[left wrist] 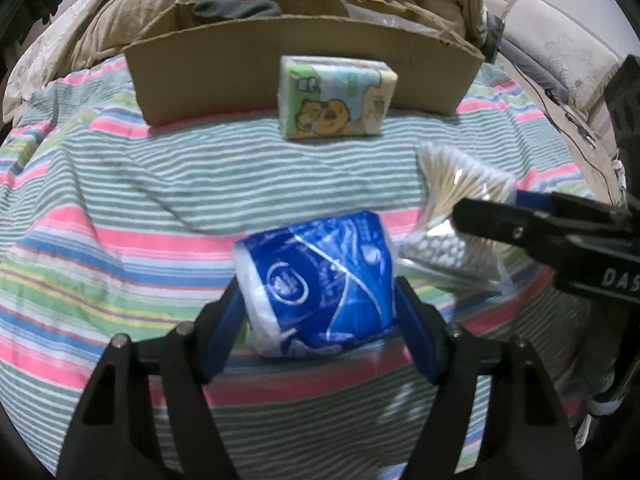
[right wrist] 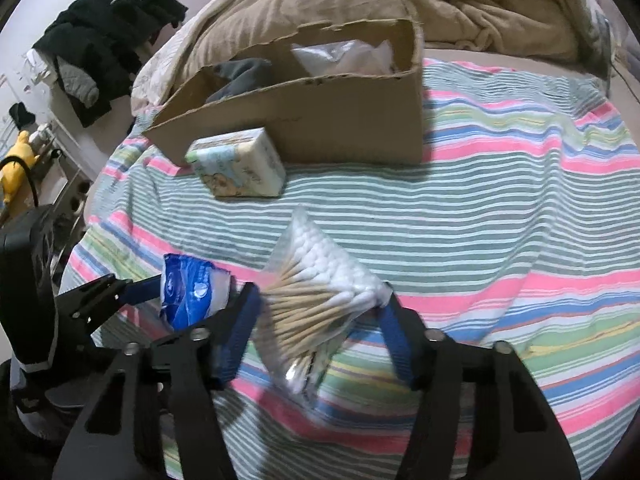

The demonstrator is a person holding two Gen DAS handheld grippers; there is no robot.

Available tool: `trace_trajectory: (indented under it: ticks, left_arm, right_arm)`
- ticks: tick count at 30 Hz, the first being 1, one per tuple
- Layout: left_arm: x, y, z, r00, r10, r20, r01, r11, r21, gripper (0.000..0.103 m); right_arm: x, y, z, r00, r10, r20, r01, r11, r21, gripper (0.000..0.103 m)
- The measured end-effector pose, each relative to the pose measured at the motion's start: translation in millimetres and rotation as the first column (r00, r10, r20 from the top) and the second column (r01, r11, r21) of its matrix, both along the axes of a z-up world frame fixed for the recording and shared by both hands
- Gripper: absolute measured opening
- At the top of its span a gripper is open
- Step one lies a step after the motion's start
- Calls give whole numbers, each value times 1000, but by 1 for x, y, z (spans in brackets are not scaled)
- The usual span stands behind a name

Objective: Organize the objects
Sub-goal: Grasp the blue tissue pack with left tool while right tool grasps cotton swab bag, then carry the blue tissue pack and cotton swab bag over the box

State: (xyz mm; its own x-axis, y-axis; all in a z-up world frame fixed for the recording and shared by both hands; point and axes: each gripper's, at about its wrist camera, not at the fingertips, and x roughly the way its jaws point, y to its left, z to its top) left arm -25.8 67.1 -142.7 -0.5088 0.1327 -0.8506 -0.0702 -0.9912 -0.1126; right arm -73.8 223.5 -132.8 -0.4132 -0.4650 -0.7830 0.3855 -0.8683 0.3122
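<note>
The left tongs (left wrist: 316, 300) are clamped on a blue tissue pack (left wrist: 316, 280), blue fingers pressing both its sides. Just beside them, the right tongs (right wrist: 320, 300) grip a bag of cotton swabs (right wrist: 316, 300), held above the bed.

We see even, fairly dim indoor light with soft shadows and heavy fisheye bending at black-vignetted edges. Motion blur smears the cotton swab bag (right wrist: 316, 304) and blue tissue pack (left wrist: 316, 280).

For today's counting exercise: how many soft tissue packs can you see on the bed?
2. The blue tissue pack sits between the left tool's fingers. The cartoon tissue pack leans against the cardboard box. More may be hidden inside the box.
</note>
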Motion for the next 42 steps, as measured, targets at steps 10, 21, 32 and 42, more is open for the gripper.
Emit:
trace_trajectory:
  ticks: [10,21,32,42]
  left_arm:
    - [6,-13,17,999,10,-45,-8,999,37,70]
    - [7,-29,46,994,36,-103,-29,997,66,70]
    - [-2,-54,81,981,79,-180,-66,995,75,70]
    - [-16,-69,104,969,97,-227,-80,993,85,70]
  right_arm:
    - [10,-7,19,998,28,-54,-27,999,17,29]
    - [13,-3,55,992,10,-127,-10,1000,6,27]
    - [4,-2,92,979,8,-203,-14,1000,-28,27]
    - [-13,-10,114,968,11,-251,-16,1000,-18,27]
